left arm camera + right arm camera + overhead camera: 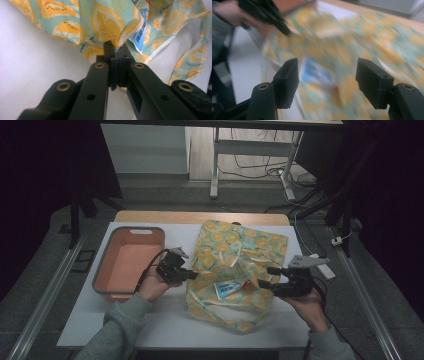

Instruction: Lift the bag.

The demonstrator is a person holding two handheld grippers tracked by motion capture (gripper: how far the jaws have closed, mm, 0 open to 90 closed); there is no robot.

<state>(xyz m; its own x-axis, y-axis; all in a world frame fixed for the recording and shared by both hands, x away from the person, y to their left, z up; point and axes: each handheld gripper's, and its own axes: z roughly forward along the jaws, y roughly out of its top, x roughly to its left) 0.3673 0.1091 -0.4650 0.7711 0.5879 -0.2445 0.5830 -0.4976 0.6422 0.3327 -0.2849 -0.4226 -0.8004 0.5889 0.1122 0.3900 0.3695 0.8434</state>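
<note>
we take the lemon-print bag [235,270] as our landmark. it lies crumpled on the white table [165,325], with a blue-and-white packet [226,289] showing in its open mouth near the front. left of the bag stands an empty orange basin [127,262], well apart from the packet.

risks, as we judge them: the left grip is on a thin fold of cloth only, so a pull could slip it free and let the mouth collapse over the packet. the right gripper view is blurred, so a hasty closing there might catch cloth instead of the packet.

the left gripper [113,50] sits at the bag's left edge, its jaws pressed together on a bunched fold of the fabric. the right gripper [327,82], at the bag's right side, has its jaws wide apart and holds nothing; the packet lies beyond the gap between them.
</note>
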